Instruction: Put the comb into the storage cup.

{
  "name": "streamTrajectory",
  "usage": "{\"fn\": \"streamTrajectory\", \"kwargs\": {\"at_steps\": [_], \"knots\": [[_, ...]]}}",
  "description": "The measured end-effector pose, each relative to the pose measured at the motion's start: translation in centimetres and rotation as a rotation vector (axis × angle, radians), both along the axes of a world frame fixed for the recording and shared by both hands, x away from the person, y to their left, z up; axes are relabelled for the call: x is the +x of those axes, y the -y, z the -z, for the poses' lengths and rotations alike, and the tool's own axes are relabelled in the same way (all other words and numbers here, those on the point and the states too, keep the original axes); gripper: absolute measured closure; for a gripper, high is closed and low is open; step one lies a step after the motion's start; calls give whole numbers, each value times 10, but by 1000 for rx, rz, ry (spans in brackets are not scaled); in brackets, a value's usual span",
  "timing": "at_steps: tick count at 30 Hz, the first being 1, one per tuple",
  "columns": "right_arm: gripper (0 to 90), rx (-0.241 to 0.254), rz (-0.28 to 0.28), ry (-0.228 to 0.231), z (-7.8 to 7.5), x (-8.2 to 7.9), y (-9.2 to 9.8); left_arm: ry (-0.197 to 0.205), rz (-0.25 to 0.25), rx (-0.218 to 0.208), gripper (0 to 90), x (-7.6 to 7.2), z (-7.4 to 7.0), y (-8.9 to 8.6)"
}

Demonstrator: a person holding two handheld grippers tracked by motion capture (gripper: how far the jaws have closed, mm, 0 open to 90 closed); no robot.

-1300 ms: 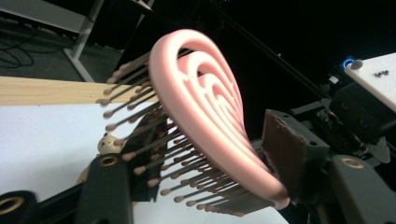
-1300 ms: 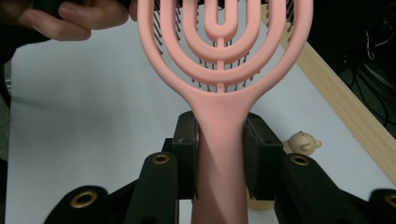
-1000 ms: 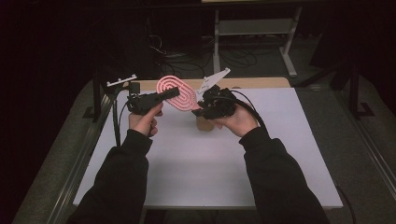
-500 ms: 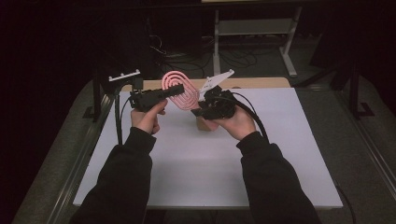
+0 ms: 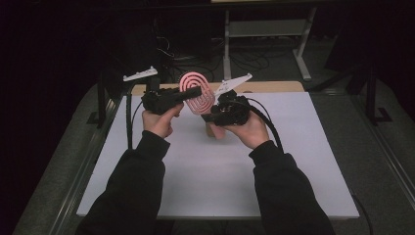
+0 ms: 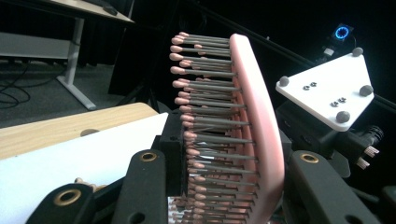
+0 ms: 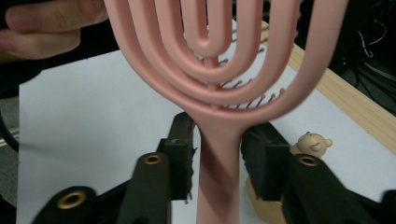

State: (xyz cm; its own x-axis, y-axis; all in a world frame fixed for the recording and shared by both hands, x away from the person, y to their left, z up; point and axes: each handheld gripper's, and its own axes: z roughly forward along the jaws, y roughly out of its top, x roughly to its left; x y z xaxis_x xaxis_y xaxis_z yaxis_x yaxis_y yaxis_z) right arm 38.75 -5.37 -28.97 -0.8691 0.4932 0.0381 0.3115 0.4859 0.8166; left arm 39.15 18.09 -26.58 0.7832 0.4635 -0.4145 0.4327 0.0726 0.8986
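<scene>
Raised: looped pink brush (image 5: 196, 91) (thin bristles).

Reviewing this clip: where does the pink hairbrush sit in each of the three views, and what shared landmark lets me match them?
High view: the pink hairbrush is upright at top centre, between both hands.
Left gripper view: centre, edge-on, bristles pointing left, head between the left claw jaws.
Right gripper view: top centre, looped back facing the camera, handle between the right claw jaws.
Shared landmark: the white table sheet, also and.
</scene>
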Motion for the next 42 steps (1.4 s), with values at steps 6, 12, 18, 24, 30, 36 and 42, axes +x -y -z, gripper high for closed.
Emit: {"fn": "streamTrajectory", "kwargs": {"at_steps": [6, 12, 18, 24, 30, 36, 42], "knots": [[531, 32, 11, -19, 3, 2, 2, 14, 8, 22, 631, 1, -1, 7], [437, 21, 35, -16, 5, -1, 7, 27, 8, 42, 631, 5, -3, 10], [342, 36, 53, -42, 11, 0, 18, 35, 11, 48, 631, 9, -6, 13], [208, 71, 80, -59, 14, -2, 35, 64, 25, 92, 631, 10, -12, 16], [136, 83, 124, -53, 18, -8, 53, 75, 25, 90, 631, 10, -14, 15], [25, 70, 163, -70, 29, -13, 73, 87, 23, 85, 631, 11, -15, 17], [0, 97, 181, -92, 39, -17, 90, 94, 17, 82, 631, 14, -19, 19]]}}
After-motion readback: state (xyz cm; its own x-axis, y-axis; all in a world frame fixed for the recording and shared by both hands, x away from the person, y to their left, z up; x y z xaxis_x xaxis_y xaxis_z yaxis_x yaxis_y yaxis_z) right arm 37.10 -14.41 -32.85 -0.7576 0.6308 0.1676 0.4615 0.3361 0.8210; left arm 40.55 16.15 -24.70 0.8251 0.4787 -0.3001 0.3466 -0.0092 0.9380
